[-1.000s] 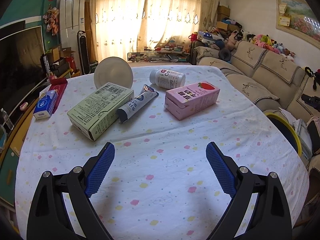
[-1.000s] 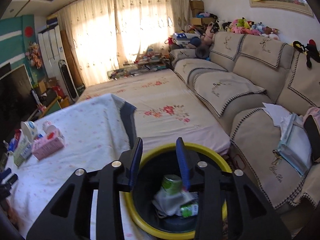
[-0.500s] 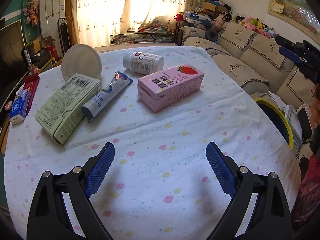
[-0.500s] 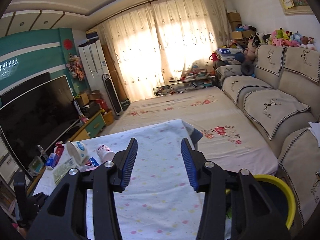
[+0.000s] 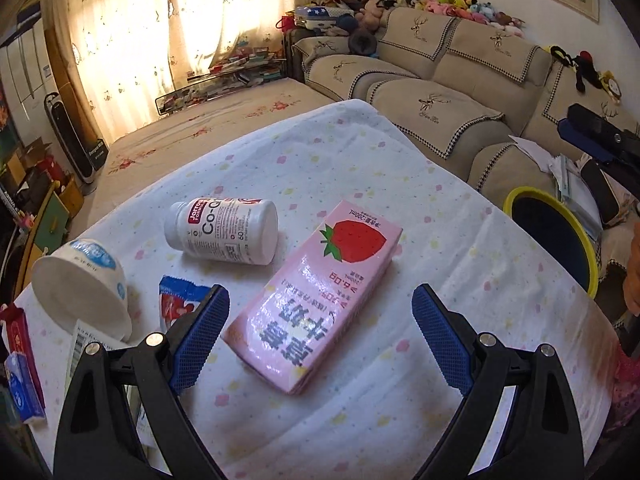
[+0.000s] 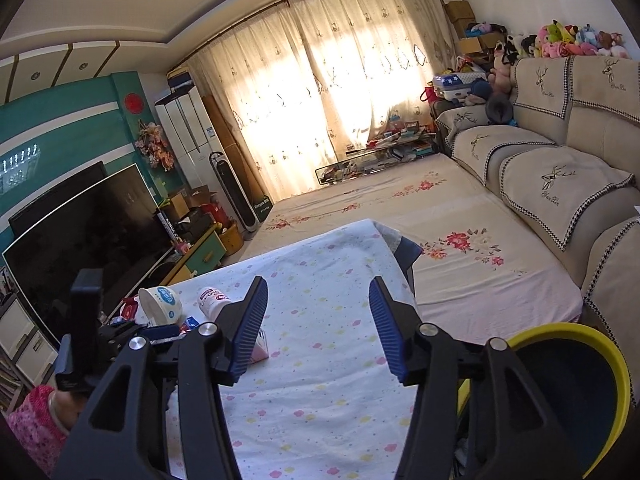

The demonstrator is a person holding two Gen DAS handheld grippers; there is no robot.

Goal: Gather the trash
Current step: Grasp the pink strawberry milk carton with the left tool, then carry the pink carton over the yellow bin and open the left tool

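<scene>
A pink strawberry milk carton point(image 5: 316, 300) lies flat on the table, between the tips of my open left gripper point(image 5: 320, 332). A white pill bottle point(image 5: 224, 236) lies on its side behind it, and a white paper cup point(image 5: 80, 284) and a blue tube point(image 5: 180, 304) lie to the left. The yellow-rimmed trash bin point(image 5: 552, 236) stands off the table's right edge. My right gripper point(image 6: 320, 332) is open and empty above the table, with the bin point(image 6: 568, 392) at its lower right. The cup point(image 6: 160, 308) and bottle point(image 6: 212, 300) show at its left.
The table has a white dotted cloth point(image 5: 400, 184). A green box point(image 5: 92, 352), a red pack point(image 5: 20, 336) and a blue pack point(image 5: 24, 392) lie at its left edge. A beige sofa point(image 5: 460, 80) runs along the right. A television point(image 6: 80, 224) stands at the left.
My left gripper has moved forward and right until the pink carton lies between its fingers. My right gripper has opened wider and swung from over the bin to above the table.
</scene>
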